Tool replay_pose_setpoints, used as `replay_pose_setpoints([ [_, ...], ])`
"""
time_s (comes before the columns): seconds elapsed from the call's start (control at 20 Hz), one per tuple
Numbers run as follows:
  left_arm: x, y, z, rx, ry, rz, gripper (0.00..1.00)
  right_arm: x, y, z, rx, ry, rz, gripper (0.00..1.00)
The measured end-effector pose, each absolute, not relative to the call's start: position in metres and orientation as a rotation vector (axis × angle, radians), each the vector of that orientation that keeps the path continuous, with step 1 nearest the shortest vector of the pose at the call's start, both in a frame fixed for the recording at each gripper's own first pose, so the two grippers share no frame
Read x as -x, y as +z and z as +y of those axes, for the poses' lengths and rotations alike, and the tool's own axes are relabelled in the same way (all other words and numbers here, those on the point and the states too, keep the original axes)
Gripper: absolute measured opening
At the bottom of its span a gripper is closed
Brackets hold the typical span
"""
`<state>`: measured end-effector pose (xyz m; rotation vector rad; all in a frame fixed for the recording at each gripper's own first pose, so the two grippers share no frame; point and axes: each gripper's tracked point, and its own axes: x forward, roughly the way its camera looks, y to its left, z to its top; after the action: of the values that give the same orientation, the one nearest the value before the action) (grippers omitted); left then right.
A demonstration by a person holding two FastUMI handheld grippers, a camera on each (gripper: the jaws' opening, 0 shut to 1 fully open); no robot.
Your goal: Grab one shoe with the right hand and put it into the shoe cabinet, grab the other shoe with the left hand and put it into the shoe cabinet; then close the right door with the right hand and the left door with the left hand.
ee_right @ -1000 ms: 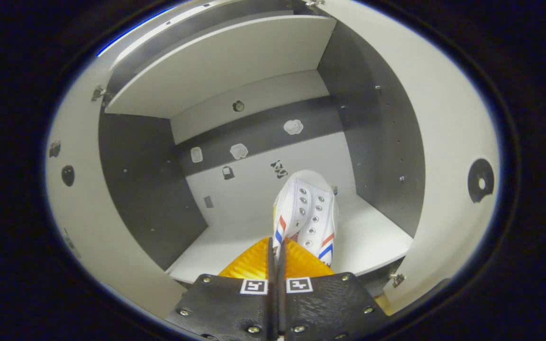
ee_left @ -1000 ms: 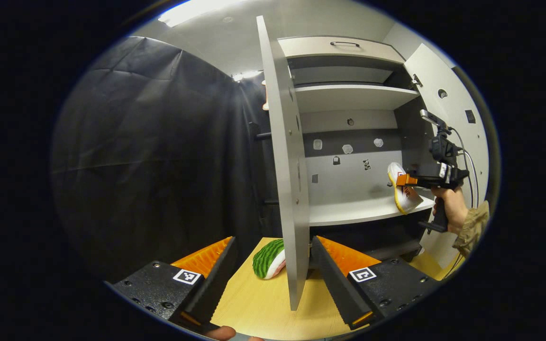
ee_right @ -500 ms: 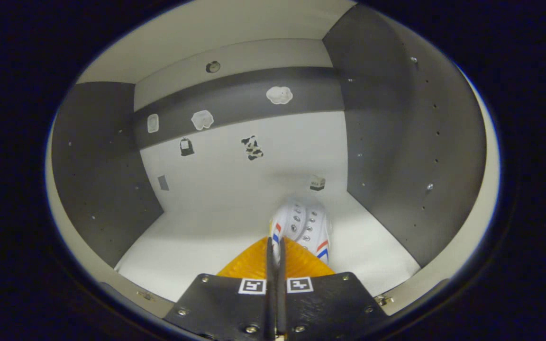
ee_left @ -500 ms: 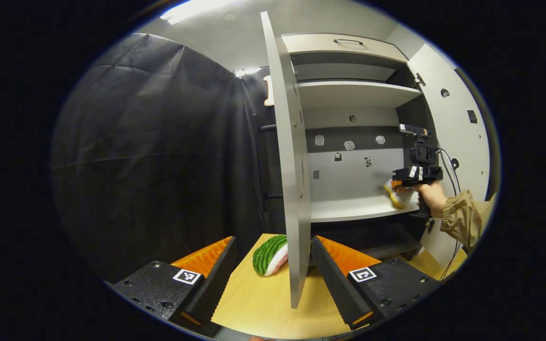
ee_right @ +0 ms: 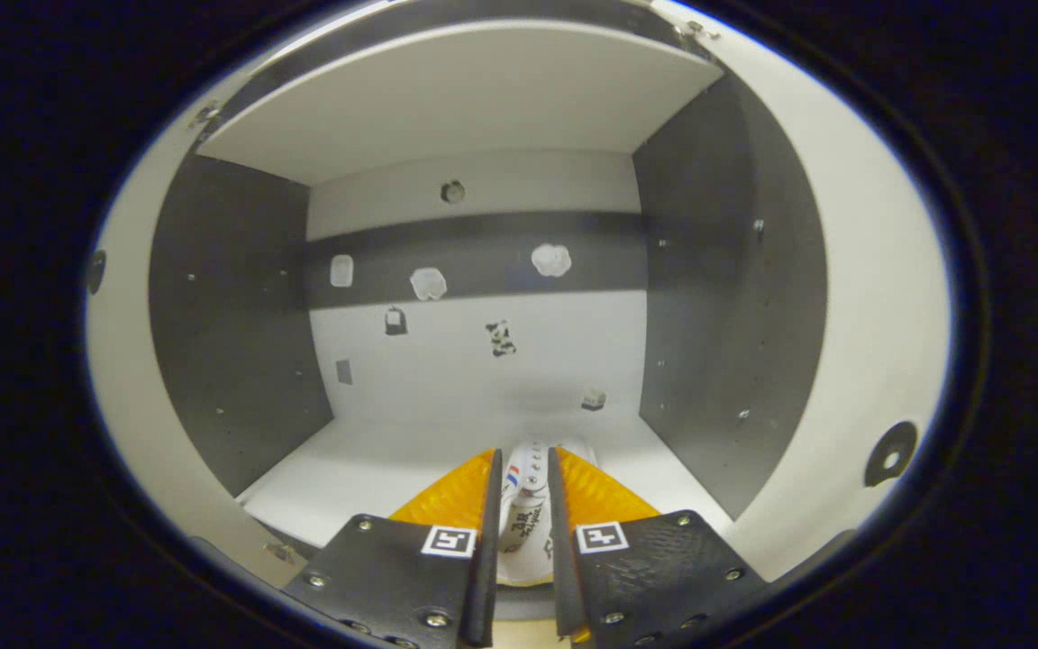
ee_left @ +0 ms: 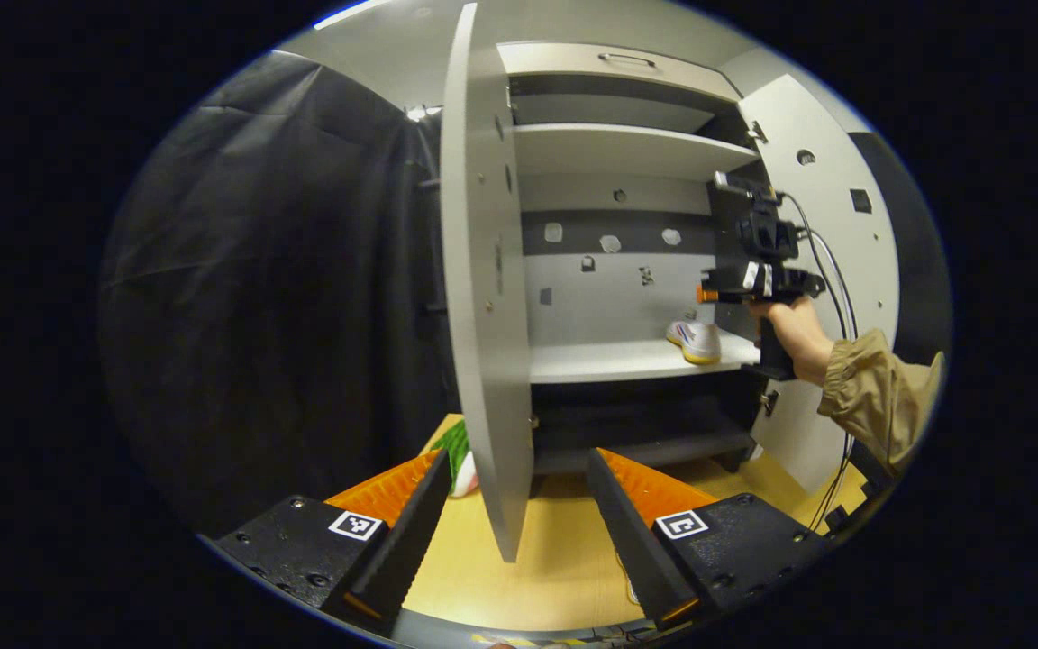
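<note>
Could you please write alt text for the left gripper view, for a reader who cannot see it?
An open shoe cabinet holds a white shoe lying on its middle shelf, with the right gripper held in a hand above it. The left gripper is open in the foreground, either side of the left door, near a green-striped shoe on the wooden floor.

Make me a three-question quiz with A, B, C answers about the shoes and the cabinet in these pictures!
1. Where is the white shoe?
A. On a cabinet shelf
B. On the floor
C. In the top drawer

2. What colour is the striped shoe on the floor by the left door?
A. Blue
B. Green
C. Black

3. How is the right gripper?
A. Shut on the white shoe
B. Open, above the shoe
C. Pushing a door closed

Answers:
1 A, it rests on the pale shelf.
2 B, green stripes show.
3 B, there is a gap between its fingers, and the left gripper view shows it raised clear.
</note>
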<state>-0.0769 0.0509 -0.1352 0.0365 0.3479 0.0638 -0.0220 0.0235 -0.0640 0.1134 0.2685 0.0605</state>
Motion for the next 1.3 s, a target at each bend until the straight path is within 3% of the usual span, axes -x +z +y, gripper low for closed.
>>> replay_pose_setpoints([
  [0.25,0.088,-0.192,-0.003,0.01,-0.084,0.48,0.83,0.096,-0.002,0.007,-0.126,0.099,0.155,0.26],
  [0.35,0.093,-0.225,-0.028,0.029,-0.144,0.55,0.82,0.125,0.009,-0.001,-0.14,0.106,0.137,0.22],
  [0.45,0.089,-0.258,-0.047,0.023,-0.182,0.621,0.82,0.154,0.015,-0.011,-0.153,0.104,0.134,0.26],
  [0.85,0.086,-0.402,-0.083,0.007,-0.236,0.866,0.83,0.23,0.034,-0.056,-0.179,0.052,0.125,0.26],
  [1.15,0.077,-0.458,-0.094,0.027,-0.225,0.95,0.83,0.261,0.039,-0.09,-0.143,-0.024,0.125,0.26],
  [1.25,0.076,-0.47,-0.091,0.026,-0.209,0.969,0.8,0.264,0.037,-0.097,-0.134,-0.044,0.13,0.26],
  [1.3,0.075,-0.476,-0.091,0.035,-0.201,0.986,0.73,0.266,0.035,-0.1,-0.136,-0.051,0.135,0.26],
])
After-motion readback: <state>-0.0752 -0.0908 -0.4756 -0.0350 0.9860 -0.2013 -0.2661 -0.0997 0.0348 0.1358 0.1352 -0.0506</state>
